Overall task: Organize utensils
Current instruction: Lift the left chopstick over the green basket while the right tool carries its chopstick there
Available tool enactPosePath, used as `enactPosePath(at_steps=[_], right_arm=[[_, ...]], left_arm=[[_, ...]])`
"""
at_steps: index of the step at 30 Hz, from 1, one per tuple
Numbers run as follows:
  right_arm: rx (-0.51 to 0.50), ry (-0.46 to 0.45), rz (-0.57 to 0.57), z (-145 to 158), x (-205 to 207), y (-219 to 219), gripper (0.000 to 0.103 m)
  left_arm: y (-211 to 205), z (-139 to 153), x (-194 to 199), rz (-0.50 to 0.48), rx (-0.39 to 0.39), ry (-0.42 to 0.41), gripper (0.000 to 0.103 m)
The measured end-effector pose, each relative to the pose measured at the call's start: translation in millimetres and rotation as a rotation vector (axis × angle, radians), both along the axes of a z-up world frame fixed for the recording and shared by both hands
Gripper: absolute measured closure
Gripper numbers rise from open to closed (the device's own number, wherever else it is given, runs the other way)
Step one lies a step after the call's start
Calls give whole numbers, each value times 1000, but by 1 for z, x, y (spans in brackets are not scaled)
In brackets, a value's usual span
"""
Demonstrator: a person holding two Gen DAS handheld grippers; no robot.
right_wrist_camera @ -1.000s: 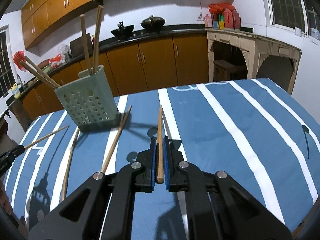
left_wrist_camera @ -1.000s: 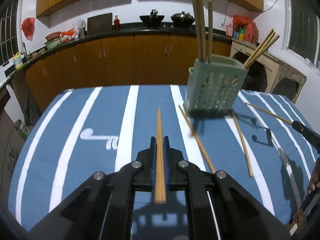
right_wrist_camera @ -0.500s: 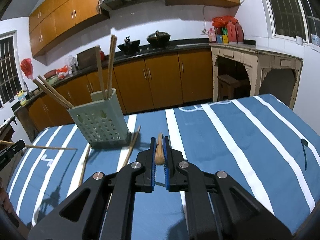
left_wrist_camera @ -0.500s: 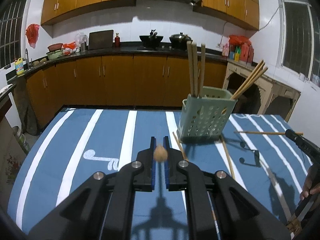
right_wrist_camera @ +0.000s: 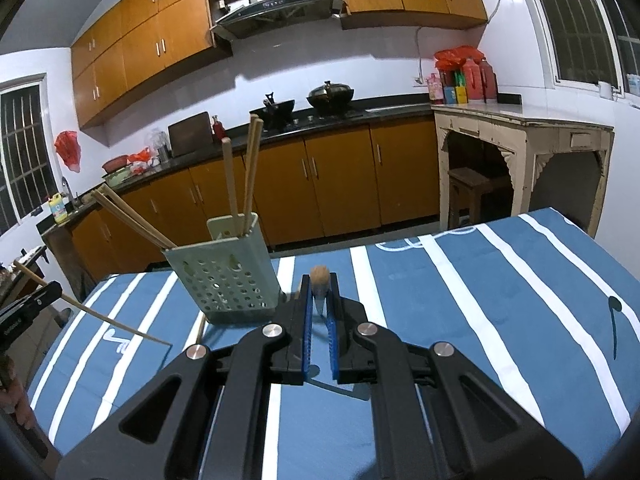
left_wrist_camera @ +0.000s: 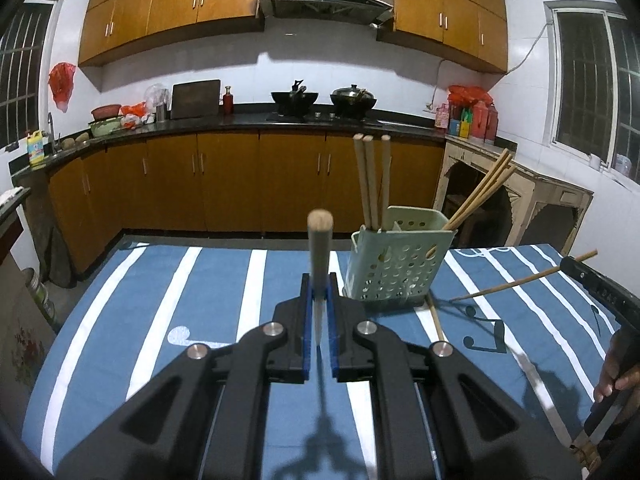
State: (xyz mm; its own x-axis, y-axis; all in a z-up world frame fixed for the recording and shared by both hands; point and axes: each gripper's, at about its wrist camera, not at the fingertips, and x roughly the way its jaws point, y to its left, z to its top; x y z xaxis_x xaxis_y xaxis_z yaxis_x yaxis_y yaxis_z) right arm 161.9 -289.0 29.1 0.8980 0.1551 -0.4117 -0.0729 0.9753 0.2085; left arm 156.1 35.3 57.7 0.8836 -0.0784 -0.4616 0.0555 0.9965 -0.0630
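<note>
Left gripper [left_wrist_camera: 319, 300]: clenched on one chopstick [left_wrist_camera: 319, 248], raised above the striped tablecloth [left_wrist_camera: 216, 280].
Right gripper [right_wrist_camera: 319, 300]: clenched on a second chopstick [right_wrist_camera: 320, 280], likewise lifted.
Utensil holder [left_wrist_camera: 394, 268]: green, perforated, stood on the cloth; several chopsticks are held upright or leaning inside.
Loose chopstick [left_wrist_camera: 436, 318]: laid just beside the holder's base.

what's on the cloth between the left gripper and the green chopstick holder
Left wrist view: only bare striped tablecloth between the left gripper and the holder.
</note>
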Motion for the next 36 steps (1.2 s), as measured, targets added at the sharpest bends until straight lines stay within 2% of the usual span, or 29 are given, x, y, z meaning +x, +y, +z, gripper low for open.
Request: enactPosePath(at_steps=[7, 13, 24, 30, 36], right_arm=[[22, -53, 31, 31, -1, 4, 95], [69, -114, 84, 67, -2, 7, 95], [72, -294, 130, 131, 11, 31, 96], [80, -356, 102, 141, 36, 46, 96], [89, -365, 73, 125, 66, 53, 96]], left_arm=[[-8, 23, -3, -36, 1, -42, 95], [-17, 56, -6, -95, -13, -87, 95], [-49, 110, 12, -169, -46, -184, 95], [-62, 124, 42, -146, -50, -224, 95], [-64, 111, 81, -113, -54, -181, 95]])
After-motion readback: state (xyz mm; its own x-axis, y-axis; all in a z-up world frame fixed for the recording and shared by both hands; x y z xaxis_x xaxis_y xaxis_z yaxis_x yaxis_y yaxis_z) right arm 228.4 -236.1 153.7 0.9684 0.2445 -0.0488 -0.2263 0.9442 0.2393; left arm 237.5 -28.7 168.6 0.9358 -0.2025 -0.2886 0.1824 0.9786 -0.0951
